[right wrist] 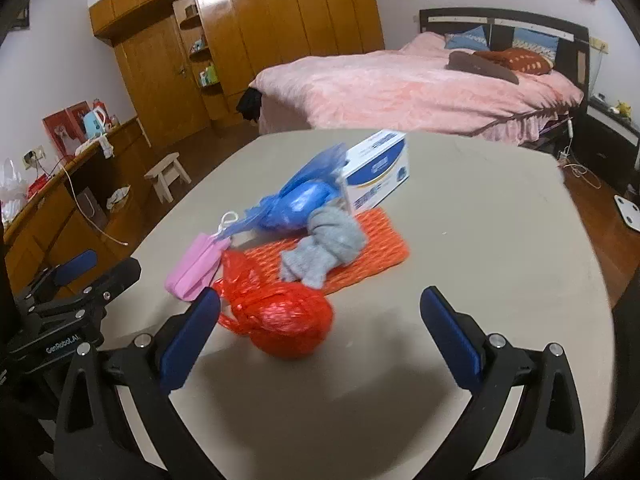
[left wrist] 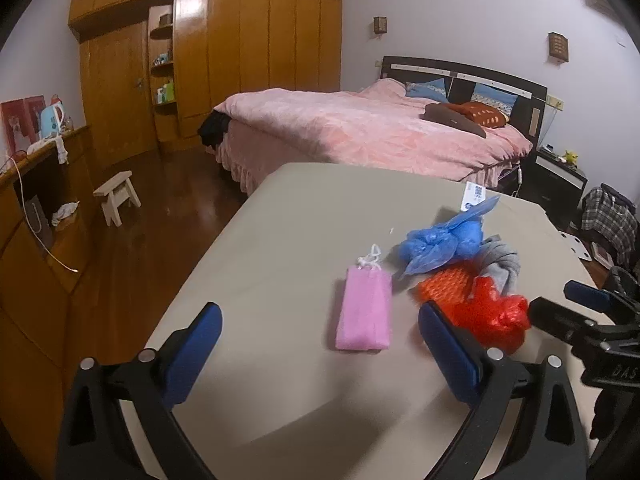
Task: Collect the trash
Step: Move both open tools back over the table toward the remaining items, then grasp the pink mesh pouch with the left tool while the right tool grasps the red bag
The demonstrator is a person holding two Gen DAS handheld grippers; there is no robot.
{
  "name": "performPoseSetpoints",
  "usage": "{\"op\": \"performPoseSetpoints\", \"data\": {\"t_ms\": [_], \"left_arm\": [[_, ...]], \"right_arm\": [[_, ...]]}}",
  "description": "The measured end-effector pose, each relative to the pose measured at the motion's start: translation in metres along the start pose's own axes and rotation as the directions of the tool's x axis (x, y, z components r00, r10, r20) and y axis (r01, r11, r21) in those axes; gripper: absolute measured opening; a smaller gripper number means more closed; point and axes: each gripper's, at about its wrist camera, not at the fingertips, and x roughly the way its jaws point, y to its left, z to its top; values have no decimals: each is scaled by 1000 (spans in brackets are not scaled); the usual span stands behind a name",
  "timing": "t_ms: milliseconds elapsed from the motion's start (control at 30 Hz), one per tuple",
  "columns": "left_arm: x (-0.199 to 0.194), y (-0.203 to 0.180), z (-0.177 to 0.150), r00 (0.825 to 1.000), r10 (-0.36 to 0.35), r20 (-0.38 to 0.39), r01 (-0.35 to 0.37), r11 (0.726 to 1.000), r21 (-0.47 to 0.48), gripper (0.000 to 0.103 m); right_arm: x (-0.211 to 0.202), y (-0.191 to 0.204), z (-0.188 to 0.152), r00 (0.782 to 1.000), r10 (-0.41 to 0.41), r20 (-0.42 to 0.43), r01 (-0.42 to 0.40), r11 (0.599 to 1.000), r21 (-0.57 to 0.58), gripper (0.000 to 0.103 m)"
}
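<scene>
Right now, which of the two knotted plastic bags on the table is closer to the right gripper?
The red plastic bag, lying just ahead of the right gripper. The blue plastic bag sits farther back, against the white box.

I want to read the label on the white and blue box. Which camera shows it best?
The right wrist view: the white and blue box shows two printed faces. In the left wrist view only its top corner peeks above the blue plastic bag.
</scene>
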Motion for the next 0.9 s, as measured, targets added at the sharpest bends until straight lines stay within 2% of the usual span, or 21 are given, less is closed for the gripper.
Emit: {"op": "performPoseSetpoints", "data": {"t_ms": [133, 200, 333, 400, 500, 900], "left_arm": [[6, 5, -4, 1000, 2, -15, -2, 1000, -10, 97], [8, 7, -5, 1000, 4, -21, -5, 1000, -15, 97], [12, 11, -5, 1000, 4, -30, -5, 999, -33, 97], [12, 12, -6, 999, 4, -32, -5, 999, -37, 97], [13, 12, -7, 999, 5, -37, -7, 999, -34, 97], [20, -4, -6, 998, -20, -52, 19, 1000, -13, 97]], "right_arm": [[10, 8, -5, 999, -4, -34, 4, 1000, -22, 93], [16, 9, -7, 998, 1, -58, -2, 1000, -24, 85], [25, 13, -14, 995, 16, -102, -19, 1000, -25, 75], [29, 16, -16, 992, 33, -120, -37, 999, -32, 64], [33, 19, -16, 989, 61, -136, -67, 997, -38, 55], [4, 1, -25, 990, 79, -119, -82, 996, -21, 52]]}}
